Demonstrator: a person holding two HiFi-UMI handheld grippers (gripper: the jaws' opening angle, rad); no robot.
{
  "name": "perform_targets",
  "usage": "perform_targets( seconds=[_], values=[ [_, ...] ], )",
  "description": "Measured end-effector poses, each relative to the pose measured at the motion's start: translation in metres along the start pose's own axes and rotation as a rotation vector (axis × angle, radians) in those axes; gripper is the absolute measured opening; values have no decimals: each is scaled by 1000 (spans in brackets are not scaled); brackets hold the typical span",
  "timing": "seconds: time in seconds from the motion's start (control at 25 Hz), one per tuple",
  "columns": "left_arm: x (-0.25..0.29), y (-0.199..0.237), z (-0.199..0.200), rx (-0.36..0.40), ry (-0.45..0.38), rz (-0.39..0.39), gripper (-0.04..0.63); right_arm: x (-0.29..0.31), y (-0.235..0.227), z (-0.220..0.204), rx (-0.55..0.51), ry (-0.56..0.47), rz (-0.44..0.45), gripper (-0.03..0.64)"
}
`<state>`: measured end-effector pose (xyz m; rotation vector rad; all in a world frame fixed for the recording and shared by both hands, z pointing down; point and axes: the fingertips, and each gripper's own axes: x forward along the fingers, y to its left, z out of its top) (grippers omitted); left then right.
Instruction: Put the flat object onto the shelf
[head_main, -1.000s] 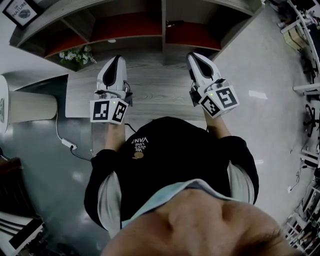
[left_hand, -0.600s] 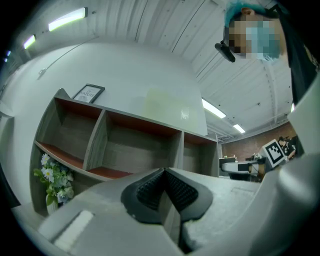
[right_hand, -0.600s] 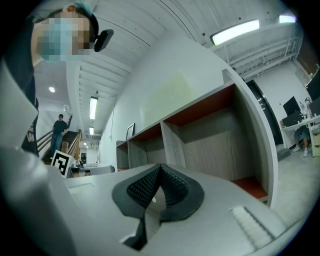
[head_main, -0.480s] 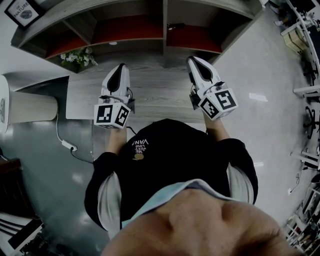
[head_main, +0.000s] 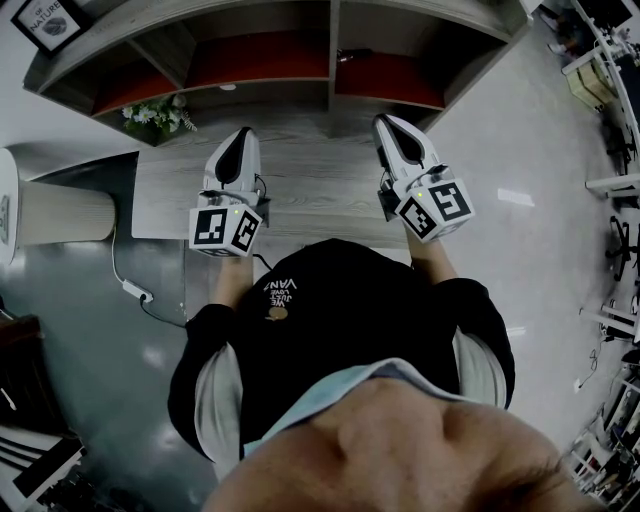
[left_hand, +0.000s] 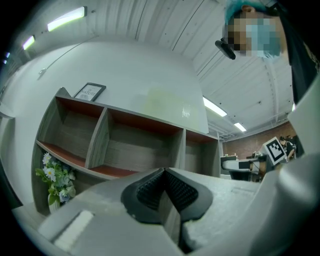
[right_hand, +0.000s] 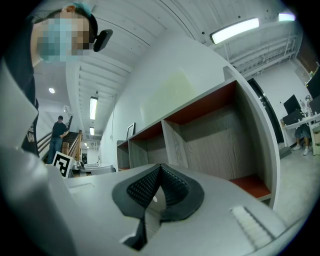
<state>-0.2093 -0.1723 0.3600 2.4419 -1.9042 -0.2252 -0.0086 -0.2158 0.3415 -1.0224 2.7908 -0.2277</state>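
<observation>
**Before the shelf, both jaws together and empty**

From the head view, my left gripper (head_main: 243, 134) and right gripper (head_main: 386, 121) hang side by side over a wood-grain top (head_main: 310, 185). Both tips point toward the shelf (head_main: 331, 55) with its red-floored compartments. Flowers (head_main: 158, 113) stand at its left end.

Along the left gripper view, my jaws meet with nothing between them. The shelf's open compartments stand ahead, with the flowers low at the left and a framed picture (left_hand: 90, 91) on top.

Along the right gripper view, my jaws are likewise pressed together and empty, and the shelf runs away to the left.

Where the flat object lies I cannot tell; no view shows it.
</observation>
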Motion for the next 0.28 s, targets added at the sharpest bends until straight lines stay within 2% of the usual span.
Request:
perform_targets(
  seconds=[0.28],
  values=[
    [-3,1,-3,-7,9,0,2,0,3,-3,14,7,-1,0]
  ],
)
